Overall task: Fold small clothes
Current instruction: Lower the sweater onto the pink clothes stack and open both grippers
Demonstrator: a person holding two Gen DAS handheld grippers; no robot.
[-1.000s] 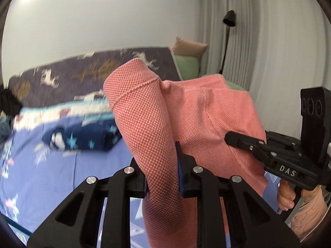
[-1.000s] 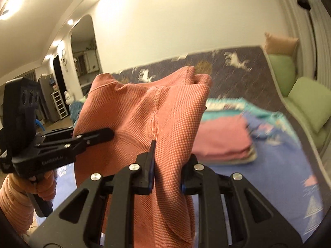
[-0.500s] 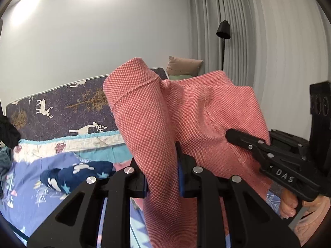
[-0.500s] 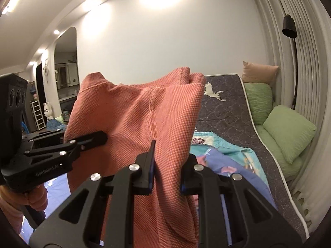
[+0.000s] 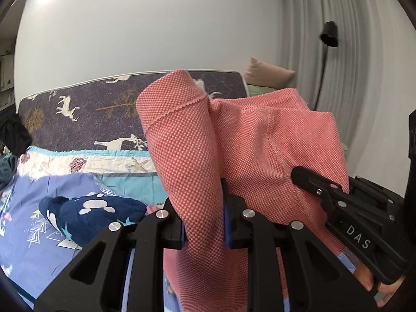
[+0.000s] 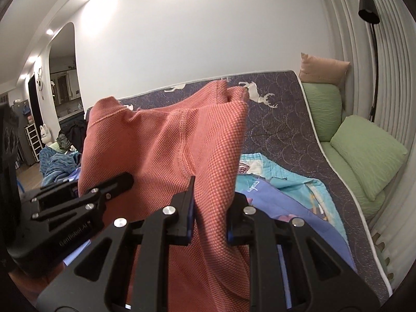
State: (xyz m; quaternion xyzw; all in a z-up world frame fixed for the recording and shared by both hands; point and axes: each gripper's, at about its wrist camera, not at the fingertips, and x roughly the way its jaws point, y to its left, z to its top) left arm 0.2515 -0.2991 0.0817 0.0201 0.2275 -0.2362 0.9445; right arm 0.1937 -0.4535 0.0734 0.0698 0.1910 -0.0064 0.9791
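Observation:
A small salmon-pink knit garment point(image 5: 234, 156) hangs in the air above the bed, held up between both grippers. My left gripper point(image 5: 204, 223) is shut on one edge of it, the cloth bunched between the pads. My right gripper point(image 6: 210, 213) is shut on the other edge of the pink garment point(image 6: 166, 161). Each gripper shows in the other's view: the right gripper point(image 5: 345, 213) at the right, the left gripper point(image 6: 75, 202) at the left. The cloth hides much of the bed behind it.
A bed point(image 6: 286, 130) with a deer-print purple cover and a blue quilt point(image 5: 33, 231) lies below. A dark blue starry garment point(image 5: 91, 215) rests on the quilt. Green cushions point(image 6: 364, 156) and a black floor lamp point(image 6: 369, 13) stand by the curtain. More clothes point(image 6: 57, 161) pile at the far left.
Both grippers, still shut on the pink garment, have swept sideways across the room; the folded stack seen in the right wrist view a second ago is out of sight.

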